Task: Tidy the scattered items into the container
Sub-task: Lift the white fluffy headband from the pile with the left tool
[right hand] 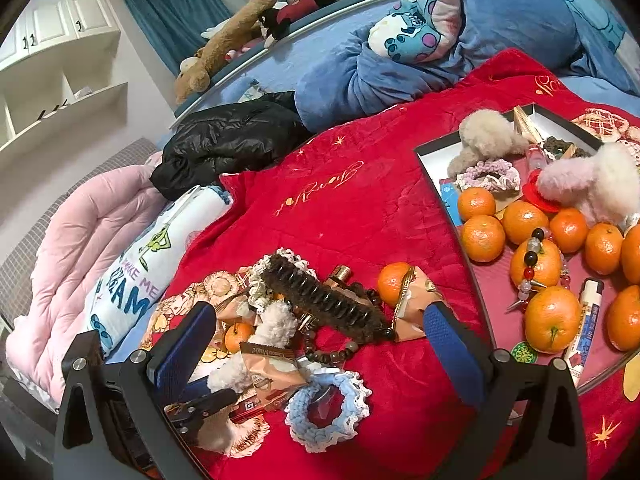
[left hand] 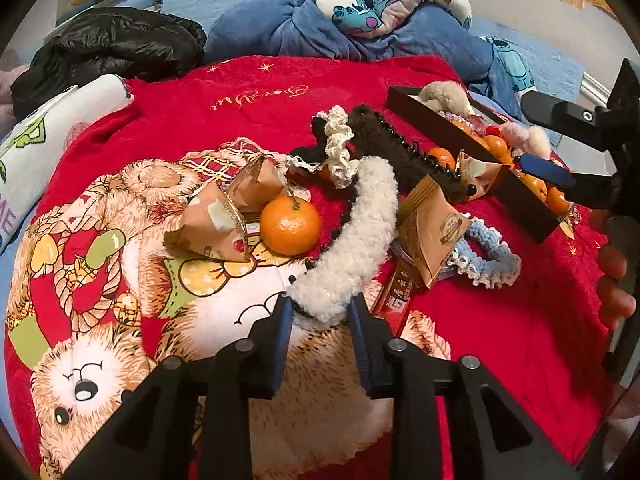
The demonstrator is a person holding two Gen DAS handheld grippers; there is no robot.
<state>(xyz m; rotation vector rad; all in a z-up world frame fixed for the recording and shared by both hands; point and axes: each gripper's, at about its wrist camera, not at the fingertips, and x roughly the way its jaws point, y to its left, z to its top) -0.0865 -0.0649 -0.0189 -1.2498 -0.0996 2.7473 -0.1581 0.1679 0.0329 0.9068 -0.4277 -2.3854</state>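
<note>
In the left wrist view my left gripper [left hand: 320, 312] is closed on the near end of a white fluffy hair clip [left hand: 356, 236] lying on the red blanket. Around it lie a tangerine [left hand: 291, 225], brown snack packets [left hand: 216, 220], a dark furry hair clip [left hand: 396, 152], a cream scrunchie [left hand: 338, 144] and a blue scrunchie [left hand: 492, 260]. The dark shallow box [left hand: 440, 124] stands at the right with tangerines in it. In the right wrist view my right gripper [right hand: 320, 320] is open and empty above the pile, left of the box [right hand: 476, 276].
A black jacket [left hand: 112, 44] and blue bedding with a cartoon blanket [left hand: 380, 4] lie behind the red blanket. A pink quilt [right hand: 80, 232] and a white printed cloth [right hand: 148, 248] lie to the left in the right wrist view. White shelves [right hand: 60, 80] stand beyond.
</note>
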